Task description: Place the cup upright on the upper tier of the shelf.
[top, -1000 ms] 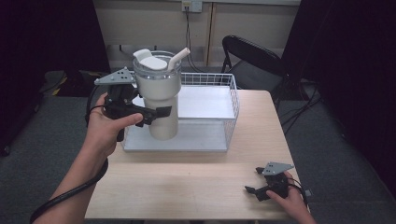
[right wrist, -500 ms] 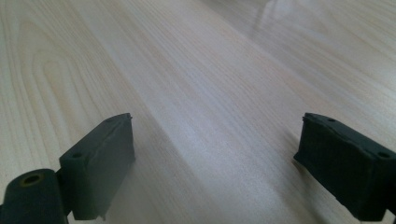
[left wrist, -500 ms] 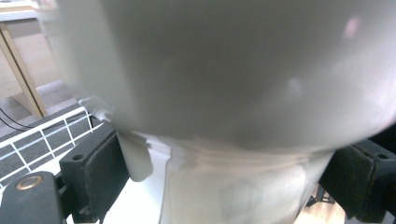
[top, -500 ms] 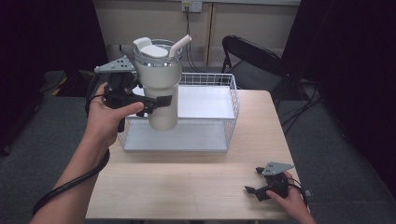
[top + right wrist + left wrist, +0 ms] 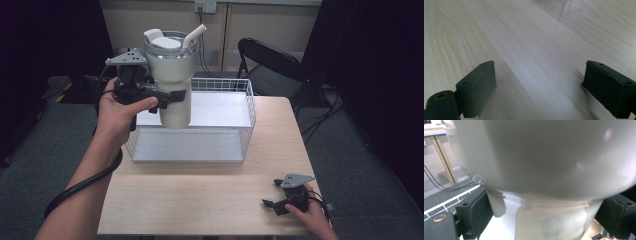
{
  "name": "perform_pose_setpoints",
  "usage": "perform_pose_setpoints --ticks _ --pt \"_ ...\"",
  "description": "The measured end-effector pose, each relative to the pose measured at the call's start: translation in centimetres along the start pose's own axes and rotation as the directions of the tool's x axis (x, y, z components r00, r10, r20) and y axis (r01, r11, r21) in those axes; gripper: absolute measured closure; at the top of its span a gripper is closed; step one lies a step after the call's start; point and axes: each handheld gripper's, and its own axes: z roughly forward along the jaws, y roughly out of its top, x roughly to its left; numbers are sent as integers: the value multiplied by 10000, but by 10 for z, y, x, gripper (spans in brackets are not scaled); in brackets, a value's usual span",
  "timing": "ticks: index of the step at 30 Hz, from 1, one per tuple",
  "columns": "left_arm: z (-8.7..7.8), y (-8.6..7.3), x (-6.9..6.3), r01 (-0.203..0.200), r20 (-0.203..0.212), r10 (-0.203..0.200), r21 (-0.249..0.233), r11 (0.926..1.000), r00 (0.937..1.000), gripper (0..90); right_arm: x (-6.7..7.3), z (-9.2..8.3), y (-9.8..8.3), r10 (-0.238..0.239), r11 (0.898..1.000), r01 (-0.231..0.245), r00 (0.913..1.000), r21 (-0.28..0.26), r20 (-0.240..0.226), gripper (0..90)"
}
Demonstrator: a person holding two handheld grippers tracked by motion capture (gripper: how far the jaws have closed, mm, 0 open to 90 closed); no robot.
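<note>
Tumbler position: the cream tumbler hangs in the air above the far-left part of the wire basket, upright, its lid and straw at the top.
Left grip: the left gripper pinches the tumbler's narrower lower body — in the left gripper view its pads sit against both sides of the tumbler, just under the wide upper section.
Slip risk: the wall looks smooth and the heavy part sits above the pinch, so I judge a tilt or a jolt could let it rotate or slide down between the jaws.
Snag risk: if lowered off-line, the base could catch the basket's left rim and tip the tumbler over.
Spill risk: whether it holds liquid I cannot tell — if so, a tilt could leak at the straw.
Right grip: the right gripper rests at the near-right of the table, jaws spread with nothing between them, too far off to steady a slip.
</note>
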Motion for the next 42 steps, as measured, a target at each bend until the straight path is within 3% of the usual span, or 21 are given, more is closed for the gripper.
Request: perform_pose_setpoints --ticks 9,21,31,42 --pt "8 5 8 115 -284 -117 -79 9999 9995 104 0 0 0 -2 10000 2 10000 -1 0 102" --pt "25 4 21 -56 -704 53 -38 10000 9975 104 0 0 0 -13 10000 13 10000 -21 -10 102" --pt "39 -1 35 254 -1053 -263 -100 9996 9941 103 0 0 0 -5 10000 5 10000 -19 -7 102" --pt "50 -7 44 332 -1305 -335 -44 9994 9909 103 0 0 0 -6 10000 6 10000 -4 1 102"
